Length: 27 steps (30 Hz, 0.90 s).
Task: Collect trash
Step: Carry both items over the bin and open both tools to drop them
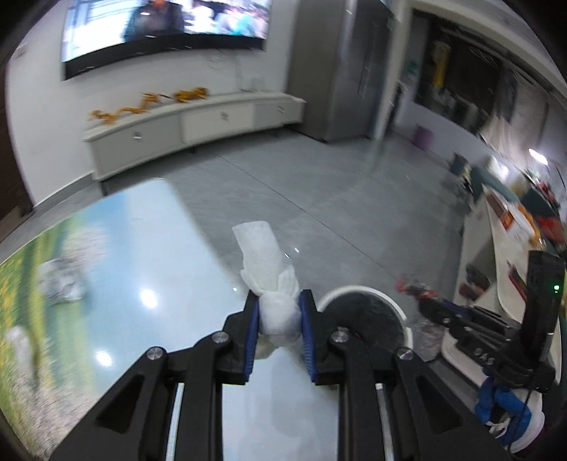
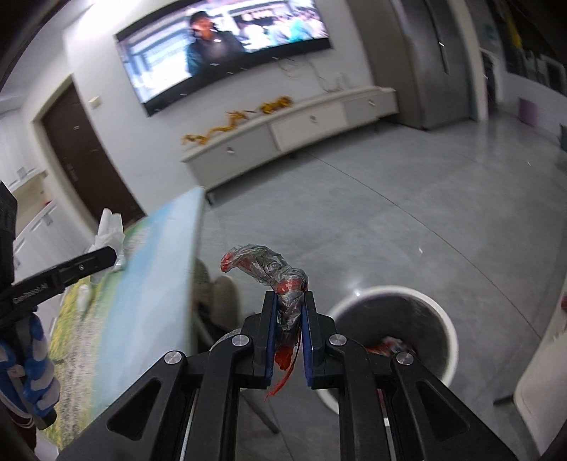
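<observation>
My left gripper (image 1: 279, 301) is shut on a crumpled white tissue (image 1: 265, 262), held over the right edge of the table (image 1: 149, 248). The white-rimmed trash bin (image 1: 368, 312) stands on the floor just right of it. My right gripper (image 2: 289, 301) is shut on a crumpled clear-and-red plastic wrapper (image 2: 269, 266), held above the floor, left of the trash bin (image 2: 397, 319), which holds some red trash. In the left wrist view the right gripper (image 1: 421, 294) shows with the wrapper. In the right wrist view the left gripper (image 2: 110, 257) shows with the tissue (image 2: 108, 230).
The table has a glossy landscape-print top with crumpled scraps (image 1: 62, 280) on it. A white TV cabinet (image 1: 198, 124) and a wall screen (image 1: 163, 32) stand beyond the grey floor. A cluttered white counter (image 1: 503, 241) is at right. A chair (image 2: 219, 305) sits by the table.
</observation>
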Motion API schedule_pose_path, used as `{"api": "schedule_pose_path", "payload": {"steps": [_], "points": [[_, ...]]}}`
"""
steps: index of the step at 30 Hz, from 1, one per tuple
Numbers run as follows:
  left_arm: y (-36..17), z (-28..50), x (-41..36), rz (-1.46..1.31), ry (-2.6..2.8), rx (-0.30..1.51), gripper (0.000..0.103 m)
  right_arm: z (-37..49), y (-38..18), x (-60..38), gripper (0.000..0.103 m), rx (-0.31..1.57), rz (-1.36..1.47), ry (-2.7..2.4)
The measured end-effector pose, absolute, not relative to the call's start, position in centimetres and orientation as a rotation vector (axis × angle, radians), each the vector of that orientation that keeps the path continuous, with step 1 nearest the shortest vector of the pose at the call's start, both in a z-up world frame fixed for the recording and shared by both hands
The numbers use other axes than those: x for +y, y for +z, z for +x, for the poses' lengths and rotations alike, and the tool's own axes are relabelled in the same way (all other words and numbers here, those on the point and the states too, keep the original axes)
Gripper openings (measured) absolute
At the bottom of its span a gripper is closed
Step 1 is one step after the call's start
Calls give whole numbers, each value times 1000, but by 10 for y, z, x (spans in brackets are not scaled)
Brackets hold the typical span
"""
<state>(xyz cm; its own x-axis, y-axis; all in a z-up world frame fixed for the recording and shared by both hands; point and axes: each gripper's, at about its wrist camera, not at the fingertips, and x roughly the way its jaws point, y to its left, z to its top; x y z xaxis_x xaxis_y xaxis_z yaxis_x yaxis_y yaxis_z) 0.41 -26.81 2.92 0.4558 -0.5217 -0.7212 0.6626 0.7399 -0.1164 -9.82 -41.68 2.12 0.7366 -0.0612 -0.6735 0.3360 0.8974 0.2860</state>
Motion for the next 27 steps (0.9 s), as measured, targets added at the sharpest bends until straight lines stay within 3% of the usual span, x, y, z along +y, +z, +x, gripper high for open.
{"api": "schedule_pose_path", "payload": {"steps": [9,19,20,23,27], "points": [[-30,8,-378,290,-840,991,21,-97,-35,-469,13,827,495,-312],[-81,13,-435,353,-872,1147,26,-77,-83,-494,18,950,547,-338],[-83,14,-437,356,-874,1157,30,-75,-86,-495,20,958,548,-339],[-86,17,-442,355,-873,1169,55,-76,-91,-495,34,978,543,-345],[-87,19,-441,348,-886,1186,55,-76,-96,-498,40,1000,528,-356]]}}
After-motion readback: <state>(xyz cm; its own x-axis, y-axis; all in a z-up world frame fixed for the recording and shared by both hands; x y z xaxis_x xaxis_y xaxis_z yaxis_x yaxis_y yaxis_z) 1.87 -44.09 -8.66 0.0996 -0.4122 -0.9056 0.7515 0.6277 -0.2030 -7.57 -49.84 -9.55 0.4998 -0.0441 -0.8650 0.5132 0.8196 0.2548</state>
